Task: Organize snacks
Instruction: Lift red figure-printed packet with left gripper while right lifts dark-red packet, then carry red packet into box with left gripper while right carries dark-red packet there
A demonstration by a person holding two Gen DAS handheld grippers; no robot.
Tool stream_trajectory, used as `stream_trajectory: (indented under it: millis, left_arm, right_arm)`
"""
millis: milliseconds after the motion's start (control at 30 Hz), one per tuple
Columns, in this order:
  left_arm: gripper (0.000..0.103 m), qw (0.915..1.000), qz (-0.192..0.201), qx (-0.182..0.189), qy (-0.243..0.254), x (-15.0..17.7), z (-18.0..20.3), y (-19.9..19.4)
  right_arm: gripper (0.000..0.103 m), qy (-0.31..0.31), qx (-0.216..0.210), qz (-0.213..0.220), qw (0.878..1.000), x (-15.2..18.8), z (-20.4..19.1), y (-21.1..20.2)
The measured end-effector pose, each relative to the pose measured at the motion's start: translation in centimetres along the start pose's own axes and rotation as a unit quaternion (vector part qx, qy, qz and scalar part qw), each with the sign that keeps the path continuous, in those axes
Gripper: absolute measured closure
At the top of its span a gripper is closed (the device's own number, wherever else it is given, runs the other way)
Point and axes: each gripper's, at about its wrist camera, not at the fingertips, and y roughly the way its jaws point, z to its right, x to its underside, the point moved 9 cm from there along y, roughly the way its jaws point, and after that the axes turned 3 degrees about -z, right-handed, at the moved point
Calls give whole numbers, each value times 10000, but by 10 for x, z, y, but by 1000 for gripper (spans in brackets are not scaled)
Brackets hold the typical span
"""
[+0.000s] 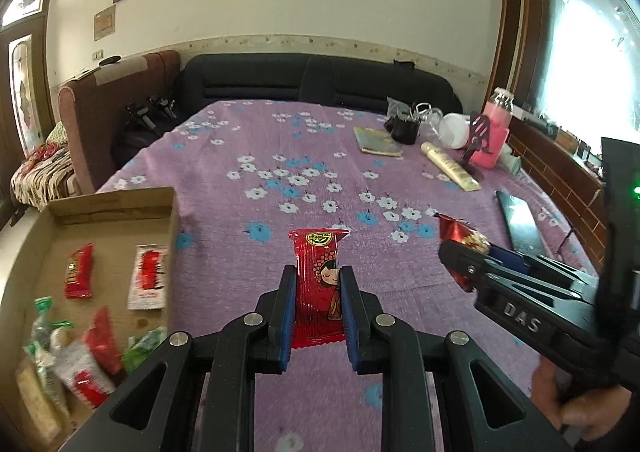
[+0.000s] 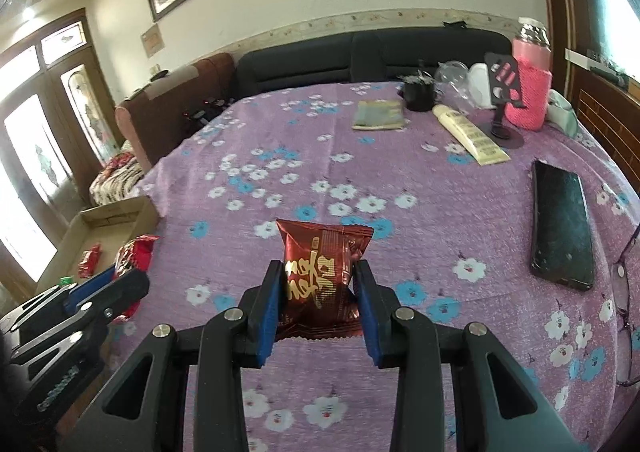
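Observation:
My left gripper (image 1: 318, 272) is shut on a flat red snack packet (image 1: 318, 280) with a cartoon girl, held upright above the purple flowered tablecloth (image 1: 304, 156). My right gripper (image 2: 318, 270) is shut on a puffy dark red snack bag (image 2: 322, 272) with gold lettering. In the left wrist view the right gripper (image 1: 460, 252) and its bag (image 1: 460, 230) show at the right. In the right wrist view the left gripper (image 2: 128, 272) and its red packet (image 2: 134, 252) show at the left. A cardboard box (image 1: 120, 198) at the left holds several red, white and green snack packets (image 1: 146, 282).
A black phone (image 2: 560, 228) lies at the right, glasses (image 2: 624, 316) at the edge. At the far right stand a pink-sleeved bottle (image 2: 530, 92), a cream tube (image 2: 470, 134), a booklet (image 2: 378, 114), a black cup (image 2: 418, 92). A dark sofa (image 1: 320, 80) lies behind.

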Motion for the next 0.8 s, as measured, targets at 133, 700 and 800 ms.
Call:
stream_trajectory:
  millis: [133,700,800]
  left_arm:
    - [82,9998,128,-92,-101,2,-19,-21]
    - [82,9901,426,-1072,-806,34,-147,-79]
    - [82,9867,344,-1310,-899,49,-170,-79]
  right_arm:
    - [69,-75,-198,13,9998,1,-23,-9]
    - [69,-731,-1050,-186,9916,22,-158,-26]
    - [69,-885,-1240,-230,9881,27,-190,-25]
